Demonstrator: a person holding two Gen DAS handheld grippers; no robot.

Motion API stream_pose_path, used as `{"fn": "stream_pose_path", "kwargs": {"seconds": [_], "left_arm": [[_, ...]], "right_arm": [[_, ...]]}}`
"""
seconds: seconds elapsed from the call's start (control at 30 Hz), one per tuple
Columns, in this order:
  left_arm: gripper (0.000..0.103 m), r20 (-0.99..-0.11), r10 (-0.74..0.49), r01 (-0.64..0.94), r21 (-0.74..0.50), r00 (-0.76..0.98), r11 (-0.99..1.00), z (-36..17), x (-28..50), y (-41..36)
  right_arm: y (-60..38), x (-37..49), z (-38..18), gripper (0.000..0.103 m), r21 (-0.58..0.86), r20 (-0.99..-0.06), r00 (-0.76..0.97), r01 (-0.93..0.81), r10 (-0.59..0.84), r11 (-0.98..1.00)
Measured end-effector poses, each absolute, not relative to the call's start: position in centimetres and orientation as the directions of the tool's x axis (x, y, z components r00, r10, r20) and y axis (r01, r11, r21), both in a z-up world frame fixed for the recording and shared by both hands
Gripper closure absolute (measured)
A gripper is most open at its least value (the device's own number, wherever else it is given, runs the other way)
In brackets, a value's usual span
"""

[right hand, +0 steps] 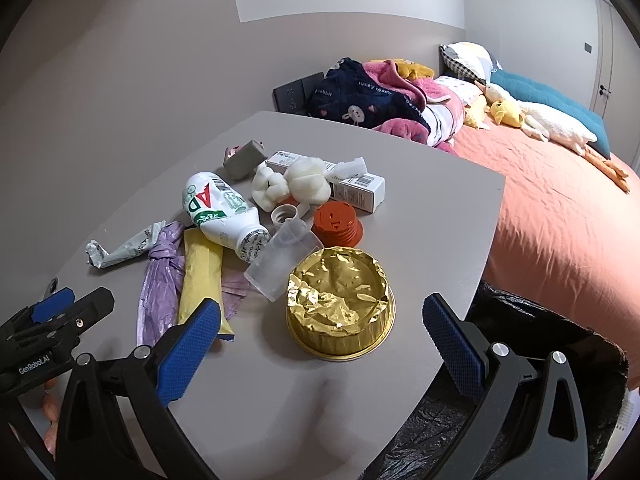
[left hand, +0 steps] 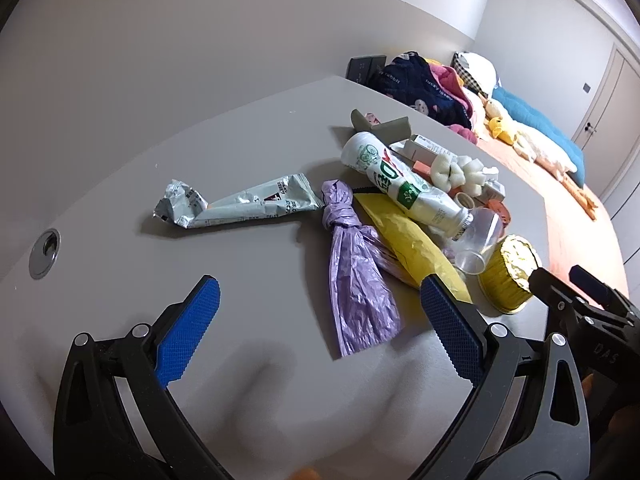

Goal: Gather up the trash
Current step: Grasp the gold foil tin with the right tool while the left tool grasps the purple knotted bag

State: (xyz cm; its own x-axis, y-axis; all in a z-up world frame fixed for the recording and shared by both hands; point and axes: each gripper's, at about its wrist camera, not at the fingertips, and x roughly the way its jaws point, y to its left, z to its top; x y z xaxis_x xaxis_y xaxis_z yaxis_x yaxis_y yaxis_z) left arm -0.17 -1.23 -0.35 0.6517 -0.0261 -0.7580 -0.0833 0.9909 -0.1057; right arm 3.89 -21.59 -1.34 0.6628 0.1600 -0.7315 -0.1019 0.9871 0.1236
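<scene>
My left gripper (left hand: pixel 320 304) hung wide open and empty over the grey table (left hand: pixel 120 208), its blue pads either side of a knotted lilac plastic bag (left hand: pixel 356 280) lying flat. My right gripper (right hand: pixel 320 320) was just as wide and held nothing, framing a round gold foil tray (right hand: pixel 340 304) with crumpled lining, which I take as my landmark. Just left of the tray lay a clear plastic cup (right hand: pixel 280 260) on its side, and left of that a long yellow packet (right hand: pixel 202 276). Beyond the cup lay a white bottle (right hand: pixel 224 212) reading "AD" in red and green. Behind the tray stood a ribbed orange lid (right hand: pixel 338 226). Farthest left stretched a crumpled silver wrapper (left hand: pixel 236 204). Right of the tray, below the table edge, a black bin bag (right hand: pixel 532 360) gaped.
</scene>
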Motion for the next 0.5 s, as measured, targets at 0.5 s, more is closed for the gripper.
{"fn": "stream_pose_path", "kwargs": {"seconds": [0.5], "left_arm": [[0.024,-0.823,-0.027,-0.09,-0.094,0.567,0.992,-4.1,5.6,0.0]], "right_arm": [[-21.9,7.6,-4.4,0.005,0.08,-0.768,0.632,-0.068,0.105,0.994]]}}
